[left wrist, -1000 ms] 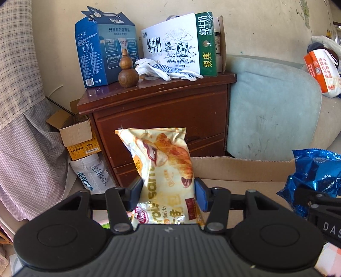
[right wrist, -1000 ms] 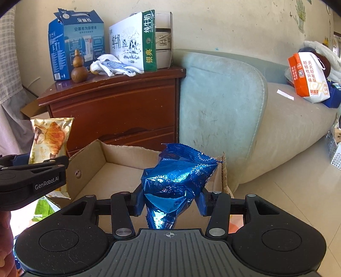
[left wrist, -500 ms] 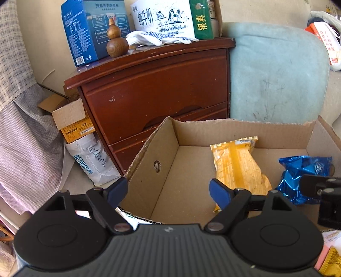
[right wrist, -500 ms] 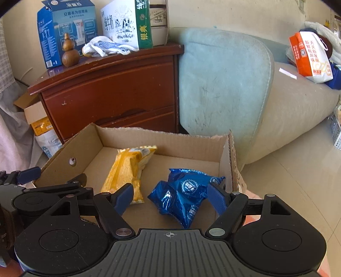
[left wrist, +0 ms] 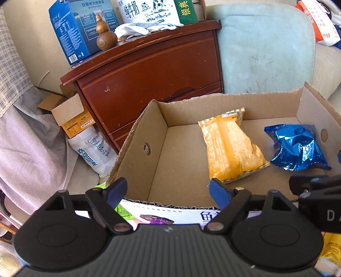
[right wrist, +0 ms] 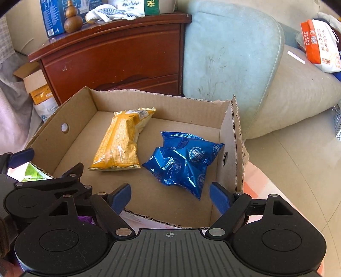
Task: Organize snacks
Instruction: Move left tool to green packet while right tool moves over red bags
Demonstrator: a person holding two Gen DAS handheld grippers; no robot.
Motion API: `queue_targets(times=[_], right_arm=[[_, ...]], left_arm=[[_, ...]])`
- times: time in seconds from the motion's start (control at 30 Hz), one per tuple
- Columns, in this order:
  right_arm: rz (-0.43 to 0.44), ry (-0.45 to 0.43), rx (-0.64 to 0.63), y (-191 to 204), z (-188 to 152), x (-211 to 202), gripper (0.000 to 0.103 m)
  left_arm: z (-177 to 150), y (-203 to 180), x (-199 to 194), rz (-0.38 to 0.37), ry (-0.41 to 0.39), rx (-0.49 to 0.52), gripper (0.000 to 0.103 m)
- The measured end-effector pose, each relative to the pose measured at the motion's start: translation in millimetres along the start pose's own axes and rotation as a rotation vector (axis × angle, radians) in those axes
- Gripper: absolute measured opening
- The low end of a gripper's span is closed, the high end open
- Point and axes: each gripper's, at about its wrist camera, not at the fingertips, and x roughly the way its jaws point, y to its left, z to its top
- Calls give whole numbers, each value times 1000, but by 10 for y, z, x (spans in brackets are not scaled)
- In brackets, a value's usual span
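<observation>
Left wrist view: left hand-held gripper (left wrist: 168, 191) hangs over the near rim of the box (left wrist: 138, 147), fingers spread wide, holding nothing.
Right wrist view: right hand-held gripper (right wrist: 170, 195) hangs over the near part of the box (right wrist: 232, 136), fingers spread wide, holding nothing.
Box: open cardboard, standing in front of the dresser (left wrist: 149, 72) and the cushion (left wrist: 264, 46).
Yellow pack (left wrist: 230, 147): lies flat on the box floor, about the middle, long side running from near to far; in the right wrist view (right wrist: 122, 142) it sits in the left half of the box.
Blue pack (left wrist: 296, 147): crumpled foil, lies on the box floor by the box's right wall; in the right wrist view (right wrist: 183, 162) just beside the yellow pack, whether touching I cannot tell.
Dresser: dark red wood, behind the box on its left; on top stand a wooden gourd (left wrist: 105, 34), a blue carton (left wrist: 78, 27), a milk carton (left wrist: 153, 10) and gloves (left wrist: 140, 28).
Cushion: pale green, behind the box on its right.
Orange bag (right wrist: 320, 42): far to the right of the box, well apart, on a grey sofa.
</observation>
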Motion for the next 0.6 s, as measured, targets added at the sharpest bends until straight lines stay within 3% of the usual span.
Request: queue_targets(times=[0.3,0.6], right_arm=[[43,-17,17,-109,29,-169,84],[149,-74,-1,1,8,-474,84]], left_arm=[[-61,92,-238,-59,-25,-38,85],[-36,673,-581,-63,-78,-167,88]])
